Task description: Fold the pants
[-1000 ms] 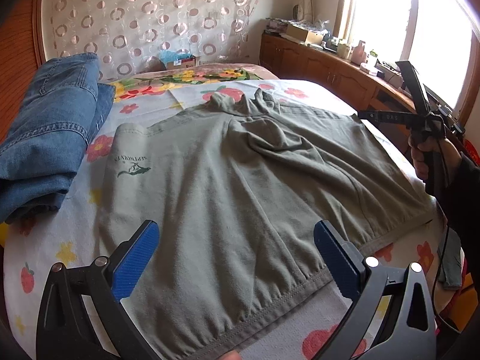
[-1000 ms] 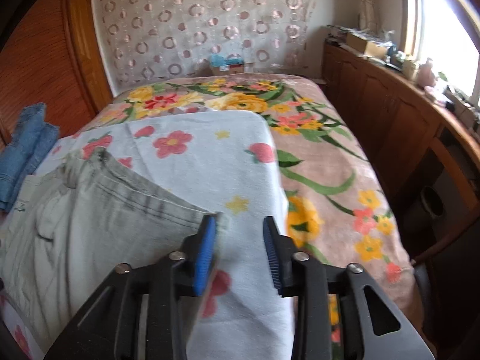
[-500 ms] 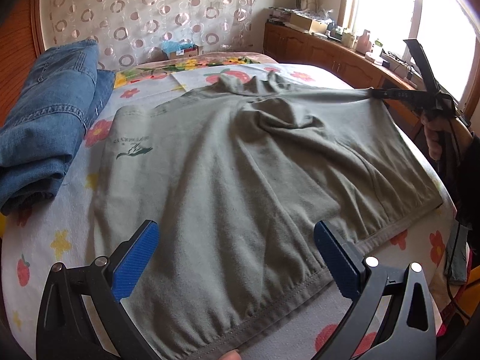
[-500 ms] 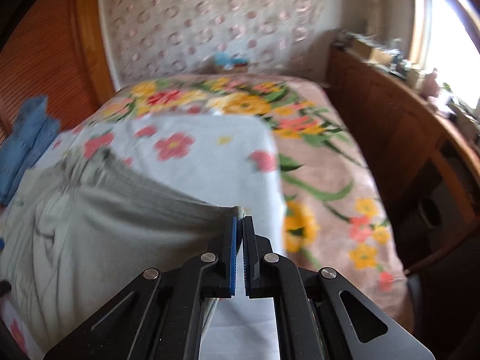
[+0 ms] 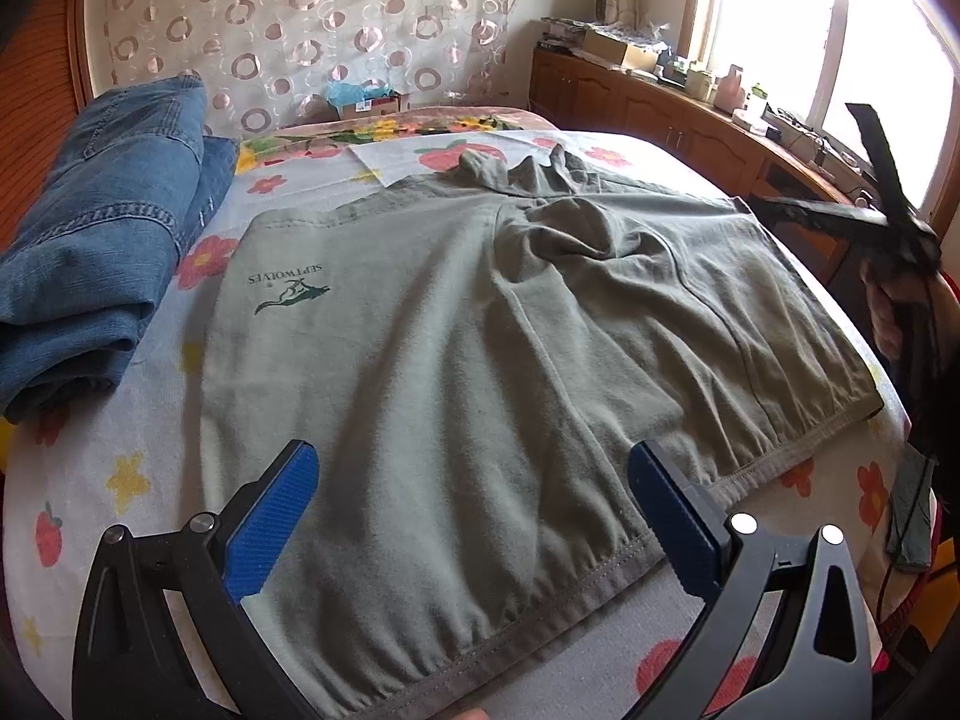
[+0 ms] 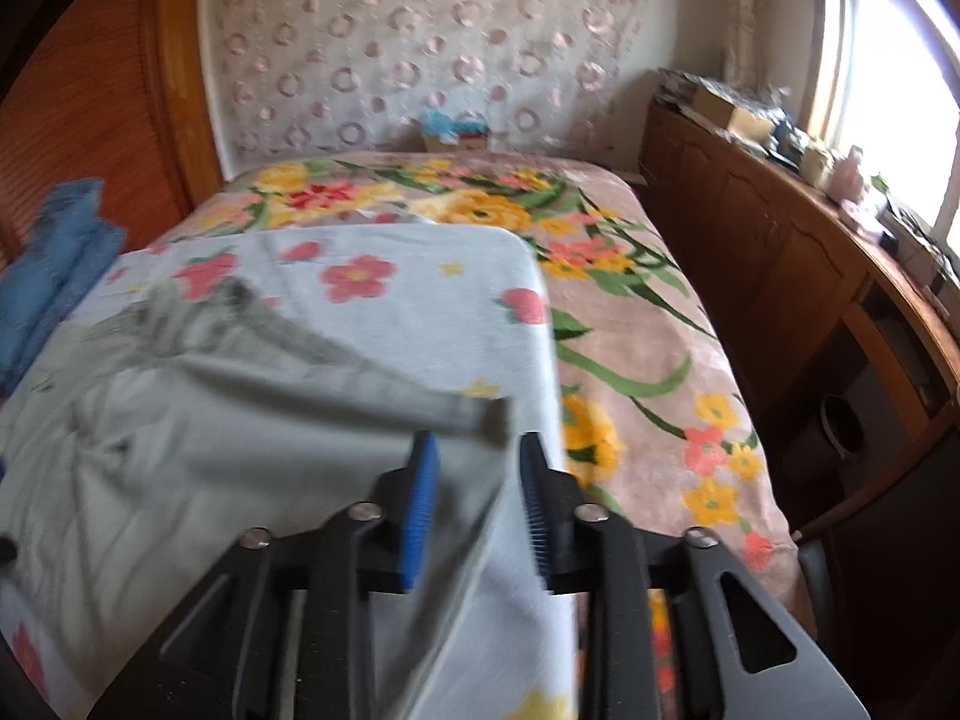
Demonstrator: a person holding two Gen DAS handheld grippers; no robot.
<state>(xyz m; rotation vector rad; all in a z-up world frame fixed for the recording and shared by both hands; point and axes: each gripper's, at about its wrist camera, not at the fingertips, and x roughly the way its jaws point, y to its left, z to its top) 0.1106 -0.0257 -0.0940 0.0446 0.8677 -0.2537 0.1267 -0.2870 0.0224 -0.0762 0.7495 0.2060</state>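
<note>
Left wrist view: we see the bed (image 5: 108, 432) filling most of the frame, its flowered white sheet running from the lower left to the right edge. Across the middle of it lie the pants (image 5: 480, 330), grey-green, spread flat with the waistband toward the bottom of the frame and a bunched fold in the upper centre. A dark green logo sits on the left part of them. In the upper left, on the sheet and just beside the pants, we see the jeans (image 5: 102, 216), a folded blue stack. Behind the bed hangs the curtain (image 5: 312, 30), patterned with rings, and a wooden cabinet (image 5: 660, 114) runs along the upper right under the bright window.

At the bottom of the frame we see the left gripper (image 5: 474, 510), its blue pads spread wide over the waistband with nothing pinched between them. At the right edge a hand (image 5: 900, 312) holds the right gripper (image 5: 864, 168), which shows there only as a dark blur.

In the right wrist view, the right gripper (image 6: 477, 468) sits at the lower centre, its jaws opening. The corner of the pants (image 6: 240, 420) lies between the pads and we see no pad pressing on it, though the frame is blurred.
</note>
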